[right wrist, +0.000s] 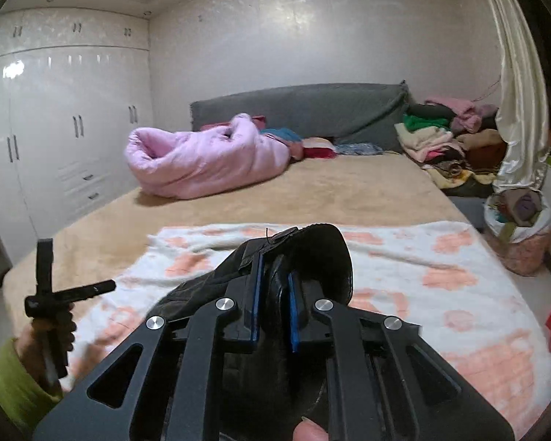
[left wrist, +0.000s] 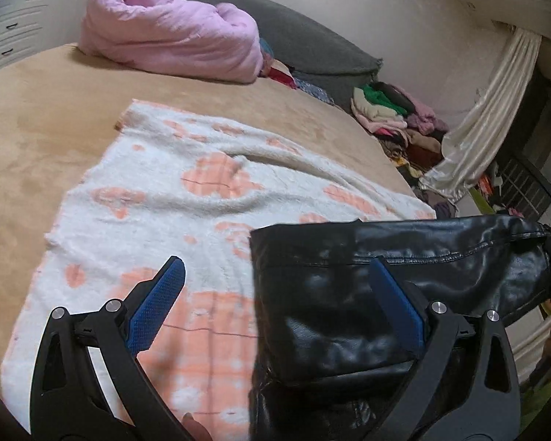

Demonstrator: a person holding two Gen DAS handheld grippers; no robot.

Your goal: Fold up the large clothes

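Note:
A black leather garment (left wrist: 404, 257) hangs lifted over a white blanket with peach patches (left wrist: 158, 191) spread on the bed. In the right wrist view, my right gripper (right wrist: 275, 268) is shut on a bunched fold of this garment (right wrist: 312, 253), whose leather bulges up between the blue pads. My left gripper (left wrist: 275, 262) stands wide open. Its right finger (left wrist: 393, 301) is in front of the garment's left part, and its left finger (left wrist: 161, 294) is over the blanket. Neither pad presses on the leather.
A tan bed cover (left wrist: 36, 128) lies under the blanket. A rolled pink quilt (right wrist: 202, 161) and a grey headboard (right wrist: 312, 106) are at the far end. Piled clothes (right wrist: 444, 136), a cream curtain (right wrist: 521, 110) and a bag (right wrist: 521, 228) are to the right, white wardrobes (right wrist: 55, 128) to the left. A green sleeve (right wrist: 7, 378) shows lower left.

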